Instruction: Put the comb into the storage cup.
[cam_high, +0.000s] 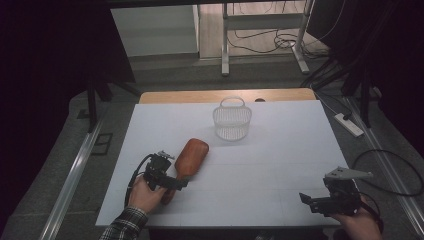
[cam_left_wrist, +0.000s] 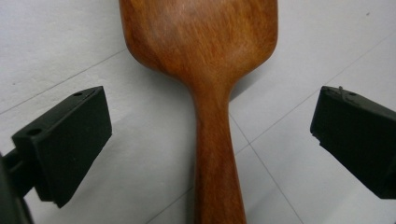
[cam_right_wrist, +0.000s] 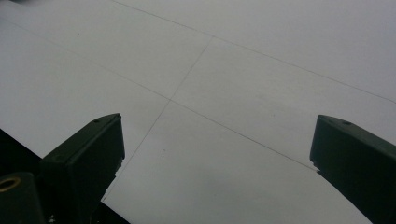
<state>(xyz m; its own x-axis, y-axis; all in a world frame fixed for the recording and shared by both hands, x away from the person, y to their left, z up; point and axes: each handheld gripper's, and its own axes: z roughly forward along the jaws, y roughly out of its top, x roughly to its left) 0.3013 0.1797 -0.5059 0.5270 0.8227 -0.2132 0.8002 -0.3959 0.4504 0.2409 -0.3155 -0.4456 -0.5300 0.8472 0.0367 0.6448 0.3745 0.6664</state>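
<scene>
The left gripper is wide open, with the wooden paddle lying flat on the white table, its thin handle right between the jaws, so nothing is grabbed yet. The right gripper is open too, holding nothing, far off to the side. The white basket waits ahead of the paddle, so I think the squeeze, lift and carry are all left.

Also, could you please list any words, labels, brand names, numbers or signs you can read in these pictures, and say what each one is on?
There are none to read.
The wooden paddle brush shows bare wood grain, with no mark.
The white basket is plain mesh, with no label.
The white table cover carries thin ruled lines, with no writing.
The left hand-held gripper and right hand-held gripper show plain black jaws.
</scene>
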